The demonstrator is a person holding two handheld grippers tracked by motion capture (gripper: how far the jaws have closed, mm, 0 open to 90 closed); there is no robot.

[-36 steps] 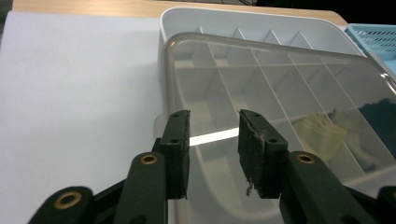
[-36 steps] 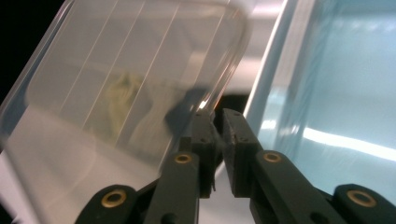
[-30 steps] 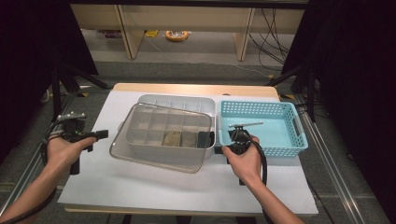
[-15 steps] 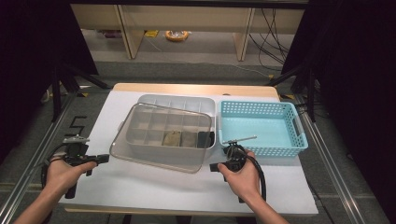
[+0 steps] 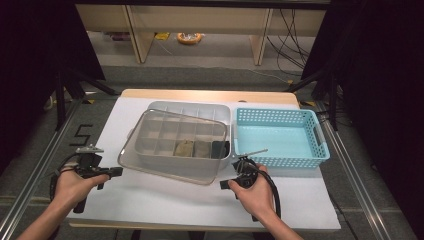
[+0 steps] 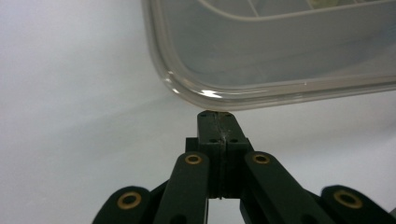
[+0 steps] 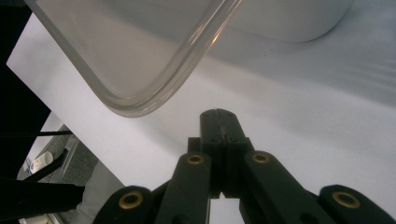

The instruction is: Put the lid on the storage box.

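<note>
Clear plastic lid lies askew across one grey compartment box at centre frame, its near edge overhanging the white worktop. One turquoise basket stands empty just to the right. Two tongs, left tongs at lower left and right tongs below centre, are both pinched fully together, holding nothing, near the lid's corners. Pushed forward closed, they could likely shove the lid off the box rather than grip it.
</note>
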